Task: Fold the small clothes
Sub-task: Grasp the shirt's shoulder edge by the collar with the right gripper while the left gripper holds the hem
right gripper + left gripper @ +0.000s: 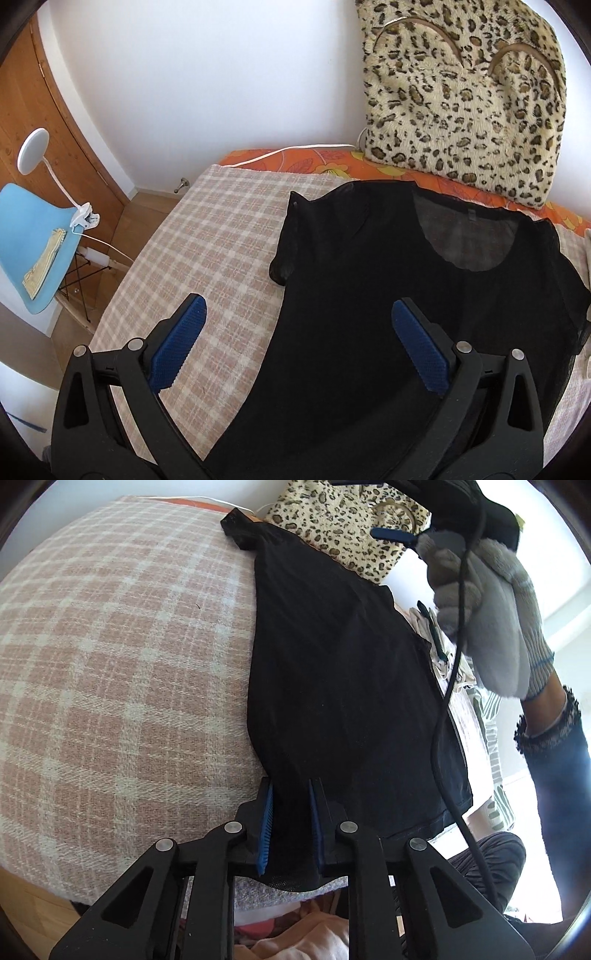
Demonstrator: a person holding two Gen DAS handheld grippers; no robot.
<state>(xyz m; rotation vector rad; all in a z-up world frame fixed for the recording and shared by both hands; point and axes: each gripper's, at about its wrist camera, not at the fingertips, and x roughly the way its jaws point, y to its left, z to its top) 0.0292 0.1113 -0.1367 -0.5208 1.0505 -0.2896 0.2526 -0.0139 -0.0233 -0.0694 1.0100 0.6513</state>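
A sheer black short-sleeved top (332,672) lies flat on the pink and cream checked blanket (122,657), neckline toward the wall. My left gripper (291,786) is shut on the top's near hem, and the black cloth bunches between its blue pads (266,819). In the right wrist view the same top (388,302) spreads below my right gripper (298,302), whose jaws stand wide open over its left side with nothing gripped. A grey-gloved hand (491,620) holds that gripper above the top's far right edge.
A leopard-print cushion (469,107) leans on the white wall behind the top, on an orange flowered sheet (332,162). A blue chair (33,240) with a clip lamp (33,147) stands left of the bed. Other pale clothes (450,664) lie to the right.
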